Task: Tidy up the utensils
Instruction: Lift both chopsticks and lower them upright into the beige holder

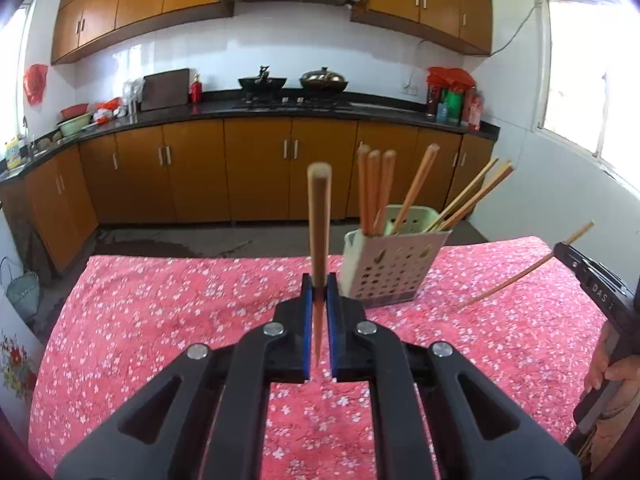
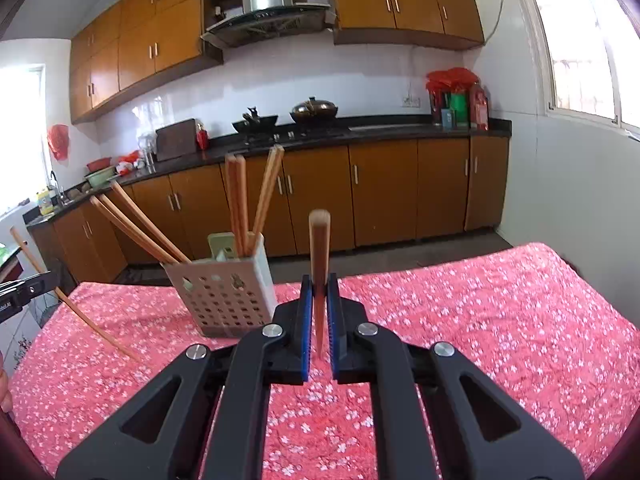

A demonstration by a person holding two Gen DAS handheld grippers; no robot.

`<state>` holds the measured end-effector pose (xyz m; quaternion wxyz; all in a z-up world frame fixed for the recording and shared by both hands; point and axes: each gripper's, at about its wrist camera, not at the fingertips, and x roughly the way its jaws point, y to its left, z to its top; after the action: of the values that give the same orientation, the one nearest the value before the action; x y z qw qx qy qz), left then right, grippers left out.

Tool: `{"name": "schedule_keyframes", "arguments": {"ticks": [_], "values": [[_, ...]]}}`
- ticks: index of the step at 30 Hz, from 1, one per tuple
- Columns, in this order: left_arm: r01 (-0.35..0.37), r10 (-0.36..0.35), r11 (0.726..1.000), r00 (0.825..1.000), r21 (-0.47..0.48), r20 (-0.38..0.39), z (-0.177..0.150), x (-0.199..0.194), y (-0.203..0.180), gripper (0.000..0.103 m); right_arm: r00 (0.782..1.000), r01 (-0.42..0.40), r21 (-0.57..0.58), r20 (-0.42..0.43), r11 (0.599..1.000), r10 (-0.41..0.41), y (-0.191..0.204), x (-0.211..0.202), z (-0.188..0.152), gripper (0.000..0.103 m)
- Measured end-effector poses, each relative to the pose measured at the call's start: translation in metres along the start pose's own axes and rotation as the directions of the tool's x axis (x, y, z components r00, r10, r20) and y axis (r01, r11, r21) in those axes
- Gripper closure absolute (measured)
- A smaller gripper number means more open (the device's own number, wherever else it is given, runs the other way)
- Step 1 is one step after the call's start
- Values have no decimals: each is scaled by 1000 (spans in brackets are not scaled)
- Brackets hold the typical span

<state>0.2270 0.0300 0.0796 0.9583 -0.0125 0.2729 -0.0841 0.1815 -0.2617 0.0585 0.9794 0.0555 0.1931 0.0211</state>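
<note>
Left gripper (image 1: 319, 282) clamps one chopstick (image 1: 319, 220); right gripper (image 2: 319, 282) clamps another chopstick (image 2: 319, 248). Both above the floral tablecloth (image 1: 160, 320), near the perforated holder (image 1: 394, 268) of chopsticks. Gripper lettering reads maybe "DAS", partly cut off.

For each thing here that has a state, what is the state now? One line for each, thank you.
Left gripper: shut on a chopstick, held above the tablecloth.
Right gripper: shut on another chopstick, also lifted.
Chopstick holder: upright on the tablecloth, with several chopsticks leaning inside.
Wok lid: on its wok.
Lower cabinet doors: closed.
</note>
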Motion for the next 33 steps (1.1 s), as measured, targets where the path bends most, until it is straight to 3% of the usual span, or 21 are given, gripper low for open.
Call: {"name": "schedule_keyframes", "arguments": {"ticks": [9,17,26,33], "values": [[88,-89,996,993,22,76,22,-20,-25,95,993,-101,-1,67,995,101,14,-20,31,95],[165,-167,986,968,26,189,64,-37,-57,95,973,-152,-49,170,987,158,32,-37,73,95],[129,-131,991,944,26,302,110,-36,-75,95,952,-169,-79,244,982,184,56,-16,116,95],[83,-79,997,947,2,311,121,1,-73,95,964,-144,-81,213,986,158,63,33,105,95]]}}
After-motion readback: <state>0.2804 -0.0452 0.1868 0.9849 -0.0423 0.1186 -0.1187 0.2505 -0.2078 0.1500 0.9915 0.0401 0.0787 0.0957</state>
